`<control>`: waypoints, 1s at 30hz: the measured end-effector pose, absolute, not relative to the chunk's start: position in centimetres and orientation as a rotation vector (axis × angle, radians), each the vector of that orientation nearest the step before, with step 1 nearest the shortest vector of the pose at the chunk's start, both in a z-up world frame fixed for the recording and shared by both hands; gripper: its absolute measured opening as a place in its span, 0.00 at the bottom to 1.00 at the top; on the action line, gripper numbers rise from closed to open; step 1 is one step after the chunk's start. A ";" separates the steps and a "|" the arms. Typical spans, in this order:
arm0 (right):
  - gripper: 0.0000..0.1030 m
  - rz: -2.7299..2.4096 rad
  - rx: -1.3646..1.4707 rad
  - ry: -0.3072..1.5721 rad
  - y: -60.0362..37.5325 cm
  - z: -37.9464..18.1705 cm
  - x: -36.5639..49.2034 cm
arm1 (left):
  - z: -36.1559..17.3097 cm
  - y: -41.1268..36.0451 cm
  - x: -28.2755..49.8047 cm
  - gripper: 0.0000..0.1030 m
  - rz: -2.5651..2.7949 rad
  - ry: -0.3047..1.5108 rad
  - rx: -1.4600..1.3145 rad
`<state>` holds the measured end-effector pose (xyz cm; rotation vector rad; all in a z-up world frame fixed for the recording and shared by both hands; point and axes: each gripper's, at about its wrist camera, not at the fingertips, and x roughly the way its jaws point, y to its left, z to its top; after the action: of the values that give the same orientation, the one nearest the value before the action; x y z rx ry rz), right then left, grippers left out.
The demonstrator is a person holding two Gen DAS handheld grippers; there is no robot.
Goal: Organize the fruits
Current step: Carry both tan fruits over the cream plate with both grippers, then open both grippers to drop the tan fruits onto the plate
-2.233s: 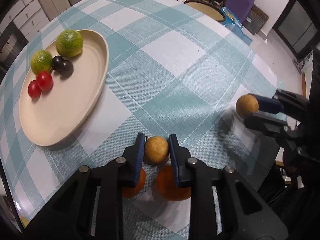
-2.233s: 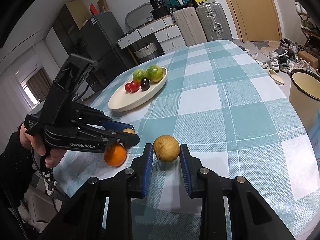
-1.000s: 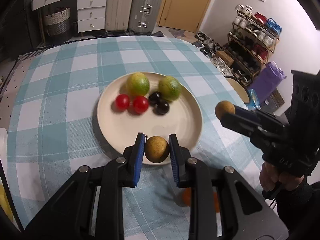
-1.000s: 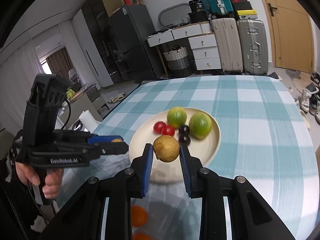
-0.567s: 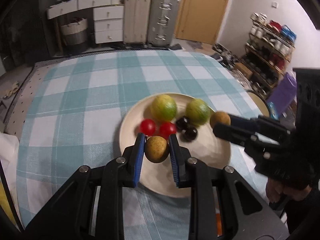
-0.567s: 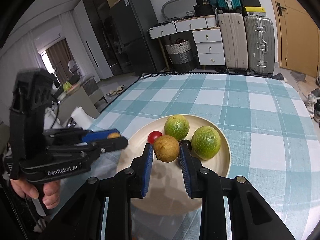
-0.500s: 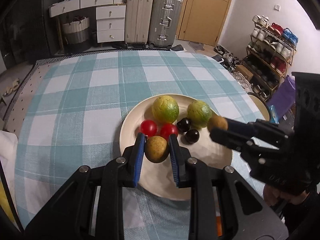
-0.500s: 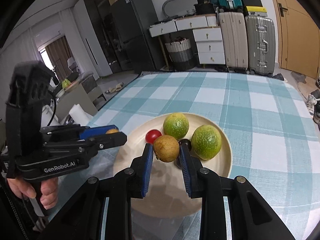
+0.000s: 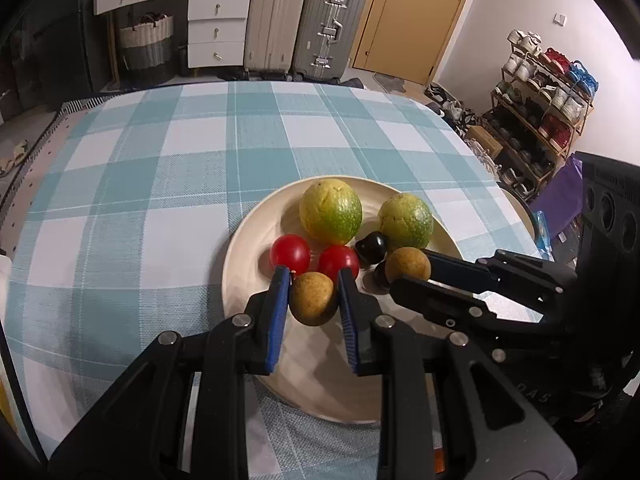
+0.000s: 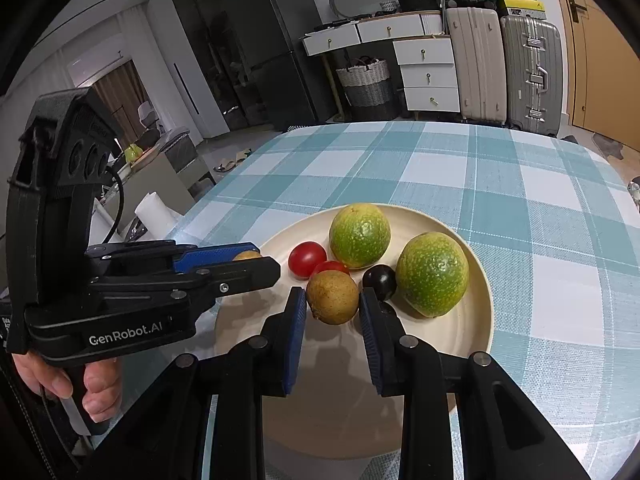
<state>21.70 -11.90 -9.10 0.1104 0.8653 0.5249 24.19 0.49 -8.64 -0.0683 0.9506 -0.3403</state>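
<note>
A cream plate [image 9: 248, 248] [image 10: 478, 320] on the checked tablecloth holds two green citrus fruits [image 9: 330, 209] [image 10: 432, 274], two red tomatoes [image 9: 291, 251] [image 10: 307, 258] and two dark plums [image 9: 372, 245] [image 10: 380, 276]. My left gripper [image 9: 313, 298] is shut on a brown round fruit [image 9: 312, 298] just above the plate's near side. My right gripper [image 10: 332, 298] is shut on a second brown fruit [image 10: 332, 297] above the plate beside the plums; it also shows in the left wrist view [image 9: 407, 266].
The hand-held left gripper [image 10: 224, 268] sits close on the left in the right wrist view. Suitcases [image 9: 304, 20], drawers [image 9: 216, 28] and a shoe rack [image 9: 540, 92] stand beyond the table. An orange fruit [image 9: 439, 460] peeks under the left gripper.
Both grippers carried their brown fruits from the bare tablecloth to over the plate and have come lower and closer to each other. Both stay shut.
</note>
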 end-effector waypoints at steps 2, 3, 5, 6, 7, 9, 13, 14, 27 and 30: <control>0.29 0.525 0.110 0.867 -11.9 -9.3 21.8 | -8.9 0.5 24.5 0.21 -0.347 0.955 -0.077; 0.31 0.523 0.112 0.866 -12.0 -9.4 21.8 | -8.9 0.4 24.6 0.21 -0.352 0.955 -0.081; 0.49 0.516 0.123 0.857 -12.2 -9.4 21.8 | -8.9 0.4 24.9 0.21 -0.352 0.949 -0.082; 0.53 0.516 0.133 0.848 -12.4 -9.3 21.7 | -8.9 0.3 24.9 0.21 -0.356 0.948 -0.082; 0.53 0.517 0.144 0.836 -12.6 -9.1 21.6 | -8.8 0.3 24.9 0.21 -0.363 0.946 -0.085; 0.53 0.512 0.157 0.818 -13.1 -8.6 21.4 | -8.5 0.2 24.9 0.24 -0.377 0.937 -0.085; 0.53 0.484 0.174 0.791 -14.2 -7.8 20.6 | -7.9 0.5 24.5 0.35 -0.376 0.923 -0.094; 0.54 0.479 0.175 0.787 -14.4 -7.6 20.4 | -7.8 0.6 24.3 0.36 -0.375 0.921 -0.101; 0.69 0.436 0.193 0.687 -16.5 -4.2 16.2 | -4.7 2.4 20.2 0.51 -0.301 0.841 -0.110; 0.81 0.436 0.200 0.660 -16.6 -3.4 15.1 | -3.8 2.4 18.4 0.61 -0.297 0.802 -0.109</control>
<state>15.14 -16.62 -3.44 0.1999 0.6603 0.4364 18.37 2.45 -3.79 -0.1086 0.8019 -0.2973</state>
